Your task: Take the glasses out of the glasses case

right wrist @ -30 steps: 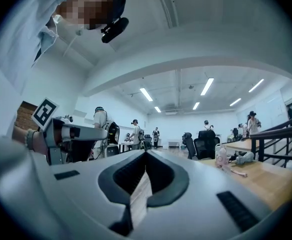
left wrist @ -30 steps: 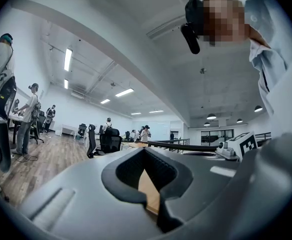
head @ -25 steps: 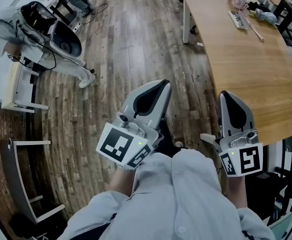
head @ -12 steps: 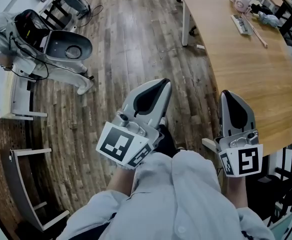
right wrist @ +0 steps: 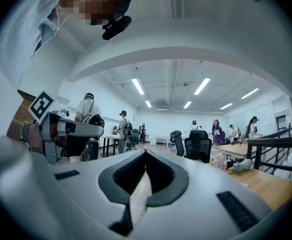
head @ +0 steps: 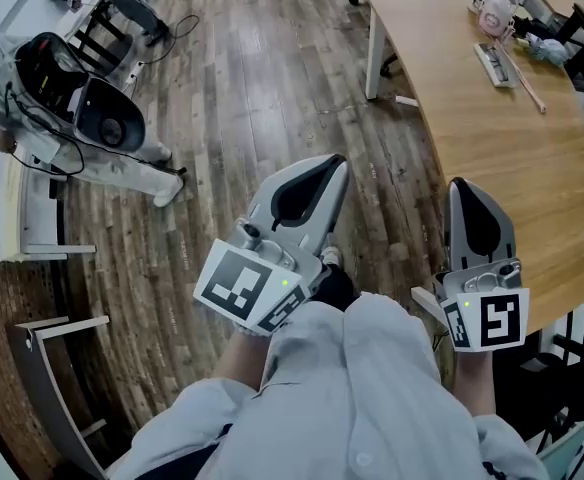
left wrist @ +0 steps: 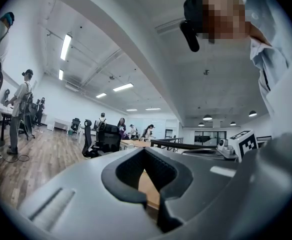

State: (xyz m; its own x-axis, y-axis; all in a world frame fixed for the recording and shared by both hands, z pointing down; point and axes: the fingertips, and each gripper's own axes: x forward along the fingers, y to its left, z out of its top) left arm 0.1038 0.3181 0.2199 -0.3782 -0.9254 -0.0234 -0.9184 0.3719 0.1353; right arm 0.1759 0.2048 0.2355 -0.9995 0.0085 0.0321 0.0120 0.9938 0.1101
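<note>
Since no glasses case or glasses show in any view, I judge the task not begun. I hold the left gripper (head: 324, 168) and right gripper (head: 470, 190) closed and empty, tucked near my torso as if waiting, beside the wooden table (head: 492, 138).

Small items (head: 499, 58) on the wooden table (head: 492, 148), one o'clock, too small to identify; person (head: 112, 168) at ten o'clock cropped by frame edge.
</note>
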